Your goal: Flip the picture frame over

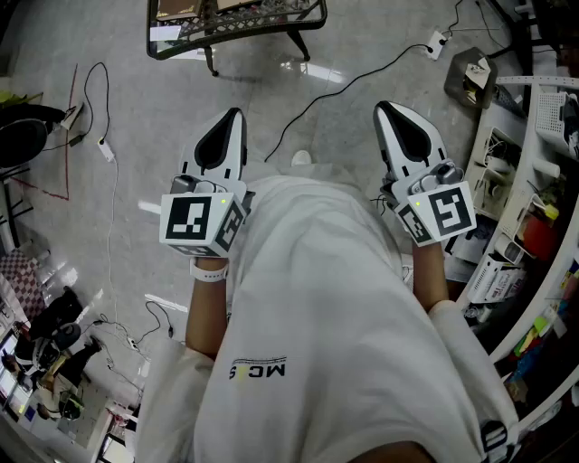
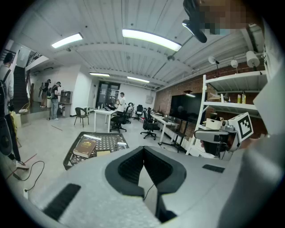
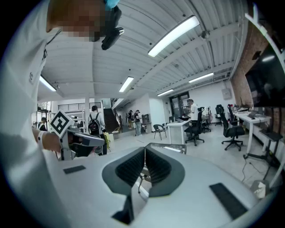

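A low dark mesh table [image 1: 271, 23] stands on the floor ahead of me, at the top of the head view. A flat brown rectangular object [image 2: 85, 147] lies on it in the left gripper view; I cannot tell whether it is the picture frame. My left gripper [image 1: 237, 114] and right gripper [image 1: 382, 107] are held at waist height, well short of the table. Both point forward. Each is shut with its jaws meeting at the tips and nothing between them, as the left gripper [image 2: 143, 149] and right gripper [image 3: 145, 149] show in their own views.
A black cable [image 1: 362, 77] runs across the floor to a power strip [image 1: 437, 41]. A white cable [image 1: 107, 149] lies at the left. Cluttered white shelving [image 1: 543, 181] lines the right side. Desks, office chairs [image 2: 149, 124] and people [image 3: 94, 122] fill the room beyond.
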Available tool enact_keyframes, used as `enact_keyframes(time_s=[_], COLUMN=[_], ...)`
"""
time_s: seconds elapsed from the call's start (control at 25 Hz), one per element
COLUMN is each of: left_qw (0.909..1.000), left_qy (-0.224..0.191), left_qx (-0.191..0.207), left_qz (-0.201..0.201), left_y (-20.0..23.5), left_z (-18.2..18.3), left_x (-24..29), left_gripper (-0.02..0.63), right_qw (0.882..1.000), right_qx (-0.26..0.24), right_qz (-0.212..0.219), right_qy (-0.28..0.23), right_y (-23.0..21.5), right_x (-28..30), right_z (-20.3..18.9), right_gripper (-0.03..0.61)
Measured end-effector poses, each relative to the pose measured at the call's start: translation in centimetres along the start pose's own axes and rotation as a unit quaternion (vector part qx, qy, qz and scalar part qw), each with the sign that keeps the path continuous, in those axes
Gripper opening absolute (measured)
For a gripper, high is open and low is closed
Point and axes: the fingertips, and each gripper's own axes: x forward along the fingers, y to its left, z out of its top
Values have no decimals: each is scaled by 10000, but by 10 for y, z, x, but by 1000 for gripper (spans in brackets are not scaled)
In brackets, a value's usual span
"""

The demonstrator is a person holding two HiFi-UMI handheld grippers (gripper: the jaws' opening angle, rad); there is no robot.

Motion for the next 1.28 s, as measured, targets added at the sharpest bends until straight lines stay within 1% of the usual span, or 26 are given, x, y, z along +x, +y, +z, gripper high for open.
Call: enact_keyframes(time_s=[0.16, 0.4, 0.52, 0.64, 0.76, 0.88, 1.12, 1.28], left_qw=[9999, 9997, 9998, 9998, 9998, 9998, 9999, 9999], left_qy=[23, 72, 24, -58, -106, -122, -67, 16], left_qx=[142, 252, 194, 167, 139, 147, 38, -42], left_qz=[-42, -13, 11, 51, 77, 68, 76, 163], left_y=[-17, -16, -15, -15, -11, -1, 3, 5], left_z=[-3, -15, -17, -12, -7, -5, -8, -13], left_x=[-10, -24, -29, -33, -36, -32, -21, -19], left_gripper=[21, 20, 20, 20, 20, 20, 20, 20], right_qw=[9997, 10000, 9999, 9998, 9996, 9994, 9997, 9995], right_qx=[227, 61, 105, 108, -67, -209, 23, 130], right_qz=[-87, 42, 72, 163, 261, 242, 199, 287], right_qy=[38, -44, -57, -43, -38, -139, -139, 5], right_y=[-2, 16, 24, 31, 37, 36, 25, 21], right_x=[-14, -13, -11, -8, -3, 10, 17, 21], right_z=[-14, -19, -20, -16, -10, -2, -4, -13], right_gripper=[23, 21, 21, 21, 21, 23, 23, 23])
